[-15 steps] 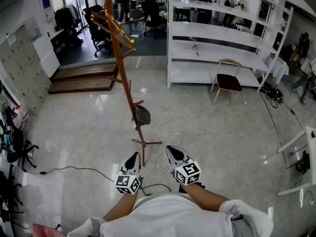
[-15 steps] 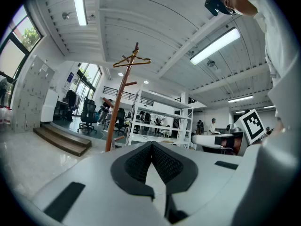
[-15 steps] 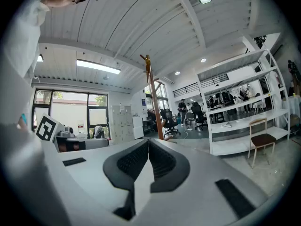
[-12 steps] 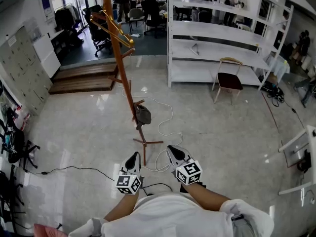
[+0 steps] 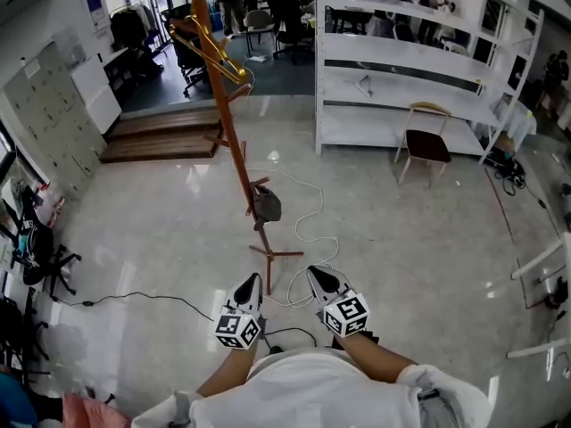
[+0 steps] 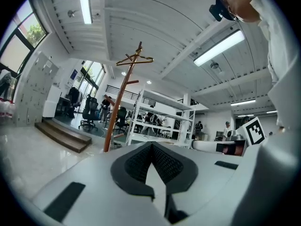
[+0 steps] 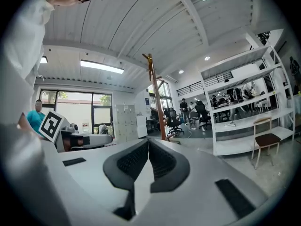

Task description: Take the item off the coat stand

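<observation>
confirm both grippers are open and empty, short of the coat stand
No: the left gripper and right gripper are shut, fingers together, as the two gripper views show. They are empty and short of the coat stand.

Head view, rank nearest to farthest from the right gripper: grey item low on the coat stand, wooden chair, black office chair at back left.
1. Grey item, low on the coat stand, just ahead-left of the right gripper.
2. Wooden chair, ahead-right by the shelving.
3. Black office chair, far back left.
</observation>
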Tool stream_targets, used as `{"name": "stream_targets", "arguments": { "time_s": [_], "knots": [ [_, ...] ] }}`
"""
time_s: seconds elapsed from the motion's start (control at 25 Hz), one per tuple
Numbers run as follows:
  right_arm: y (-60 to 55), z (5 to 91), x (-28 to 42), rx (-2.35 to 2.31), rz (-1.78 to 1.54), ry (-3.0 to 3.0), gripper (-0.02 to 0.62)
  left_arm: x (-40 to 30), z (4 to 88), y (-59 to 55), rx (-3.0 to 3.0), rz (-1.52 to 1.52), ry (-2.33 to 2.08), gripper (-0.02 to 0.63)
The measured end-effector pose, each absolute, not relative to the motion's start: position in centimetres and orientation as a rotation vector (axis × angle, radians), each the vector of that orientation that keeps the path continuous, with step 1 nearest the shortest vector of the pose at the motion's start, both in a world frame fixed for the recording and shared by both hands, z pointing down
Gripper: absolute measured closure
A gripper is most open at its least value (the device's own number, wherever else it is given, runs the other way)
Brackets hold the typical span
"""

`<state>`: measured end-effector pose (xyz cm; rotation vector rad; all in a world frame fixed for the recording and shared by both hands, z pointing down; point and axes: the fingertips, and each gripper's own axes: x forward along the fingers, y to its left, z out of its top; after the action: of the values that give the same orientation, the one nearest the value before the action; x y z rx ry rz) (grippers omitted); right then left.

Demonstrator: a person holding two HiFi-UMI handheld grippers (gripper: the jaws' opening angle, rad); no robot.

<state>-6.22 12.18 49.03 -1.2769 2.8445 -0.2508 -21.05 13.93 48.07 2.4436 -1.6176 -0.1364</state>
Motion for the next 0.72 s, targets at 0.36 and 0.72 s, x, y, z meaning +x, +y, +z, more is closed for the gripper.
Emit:
{"name": "stream_targets", "arguments": {
  "time_s": [0.36,0.72],
  "knots": [
    [12.1,48.4,-3.8,-1.21,-0.242,2.819,0.569,-20.0,48.3,14.0,2.413,-0.15,-1.655,0.592],
    [12.5,49.3,-0.2,-1.093,-0.295,2.852,0.569,-16.2,49.2,14.6,2.396,-0.144,-1.659,0.592]
  ]
}}
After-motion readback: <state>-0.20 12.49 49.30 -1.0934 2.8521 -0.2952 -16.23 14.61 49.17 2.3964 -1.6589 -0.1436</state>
